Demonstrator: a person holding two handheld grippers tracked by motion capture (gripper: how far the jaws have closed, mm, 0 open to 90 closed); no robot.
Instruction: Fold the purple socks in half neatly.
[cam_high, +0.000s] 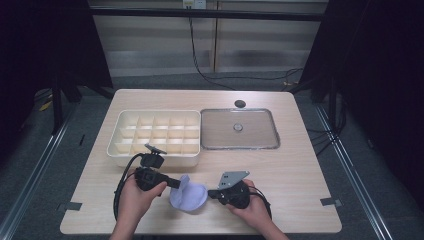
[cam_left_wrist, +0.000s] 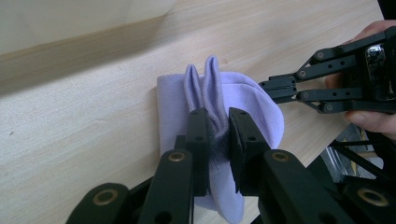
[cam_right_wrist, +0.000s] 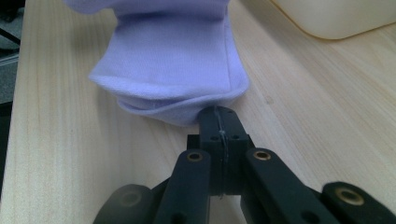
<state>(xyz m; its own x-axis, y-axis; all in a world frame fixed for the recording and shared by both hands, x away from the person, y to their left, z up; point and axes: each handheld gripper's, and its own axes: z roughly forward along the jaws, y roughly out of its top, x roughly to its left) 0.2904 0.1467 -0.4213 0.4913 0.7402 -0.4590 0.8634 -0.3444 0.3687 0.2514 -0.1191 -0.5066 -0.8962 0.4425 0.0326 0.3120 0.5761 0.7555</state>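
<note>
A pale lavender cloth (cam_high: 187, 196) lies bunched on the wooden table (cam_high: 295, 175) near its front edge, between my two grippers. My left gripper (cam_high: 179, 184) comes in from the left and is shut on a raised double fold of the cloth (cam_left_wrist: 252, 98), the fabric squeezed between its jaws (cam_left_wrist: 217, 116). My right gripper (cam_high: 210, 193) comes in from the right with its jaws pressed together. Its tips (cam_right_wrist: 218, 112) touch the rounded hem of the cloth (cam_right_wrist: 173, 60); whether any fabric is caught there I cannot tell. From the left gripper view, the right gripper (cam_left_wrist: 264, 88) meets the cloth's far edge.
A cream box (cam_high: 114, 145) divided into several small compartments stands behind the left hand. To its right lies a shallow metal tray (cam_high: 260, 135) with a small knob at its middle. A black round hole (cam_high: 240, 103) sits near the table's back edge.
</note>
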